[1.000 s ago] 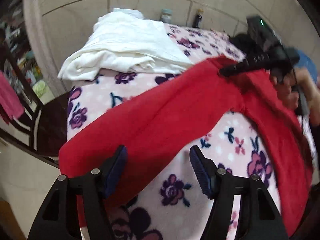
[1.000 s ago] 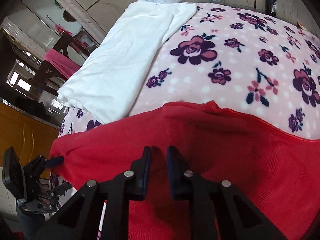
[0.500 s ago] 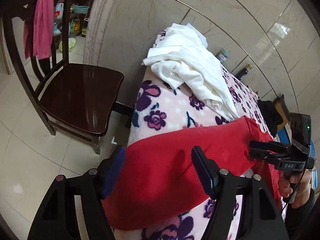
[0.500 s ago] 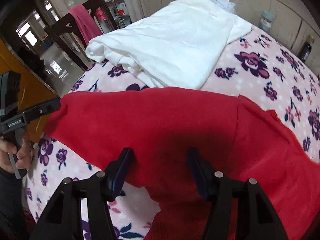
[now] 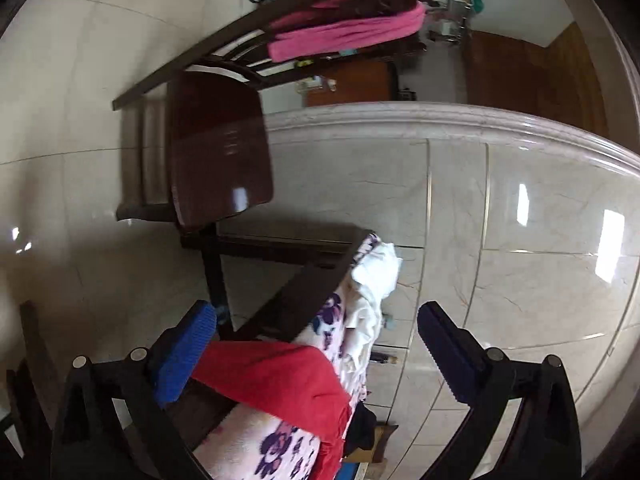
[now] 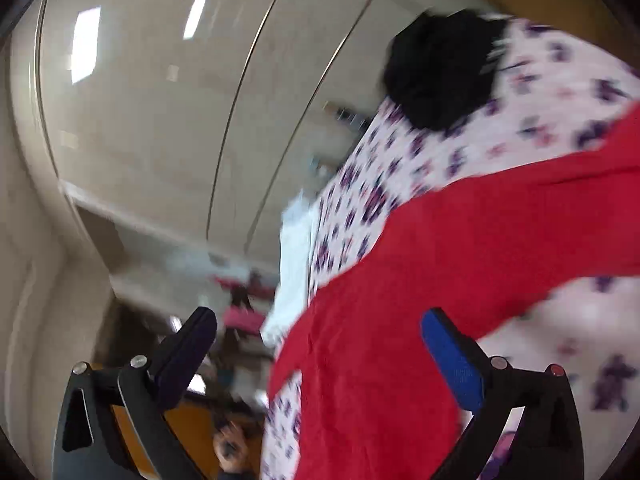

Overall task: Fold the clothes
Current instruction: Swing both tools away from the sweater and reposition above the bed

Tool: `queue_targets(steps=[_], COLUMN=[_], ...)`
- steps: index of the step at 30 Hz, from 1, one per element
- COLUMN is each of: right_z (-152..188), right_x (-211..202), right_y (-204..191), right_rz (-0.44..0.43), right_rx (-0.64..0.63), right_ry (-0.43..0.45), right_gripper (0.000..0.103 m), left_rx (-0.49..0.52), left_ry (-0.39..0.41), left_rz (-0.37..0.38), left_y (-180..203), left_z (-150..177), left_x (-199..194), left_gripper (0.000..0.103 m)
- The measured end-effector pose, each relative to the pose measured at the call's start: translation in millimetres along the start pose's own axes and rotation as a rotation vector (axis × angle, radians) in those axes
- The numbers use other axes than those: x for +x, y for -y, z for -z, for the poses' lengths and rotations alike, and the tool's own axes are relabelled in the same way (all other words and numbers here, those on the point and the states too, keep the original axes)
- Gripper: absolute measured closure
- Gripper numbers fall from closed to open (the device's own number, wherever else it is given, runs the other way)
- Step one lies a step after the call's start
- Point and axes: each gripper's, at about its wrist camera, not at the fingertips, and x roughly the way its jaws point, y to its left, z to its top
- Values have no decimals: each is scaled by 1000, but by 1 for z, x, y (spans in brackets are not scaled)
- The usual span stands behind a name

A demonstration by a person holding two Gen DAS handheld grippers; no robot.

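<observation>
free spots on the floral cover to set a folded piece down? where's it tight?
Right wrist view: bare floral cover between the black garment and the red garment, plus a patch below the red one by the right gripper. It is crowded along the far edge, where the white garment meets the red one.
</observation>
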Motion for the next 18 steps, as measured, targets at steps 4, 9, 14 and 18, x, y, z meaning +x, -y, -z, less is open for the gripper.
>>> queue_targets(steps=[4, 9, 14, 18], right_z=[-16, -25, -45, -46], right_x=[-99, -163, -204, -212], right_y=[83, 115, 139, 194], right_rz=[8, 91, 150, 71], right_rx=[250, 305, 297, 489], right_ry=[167, 270, 329, 287], right_gripper=[0, 0, 0, 0], left_rx=[34, 194, 453, 674], left_ry=[-107, -232, -395, -481], left_rz=[-3, -100, -165, -261], left_y=[12, 51, 90, 113], left_z=[21, 72, 144, 203], left_x=[11, 34, 66, 93], left_gripper=[0, 0, 0, 0])
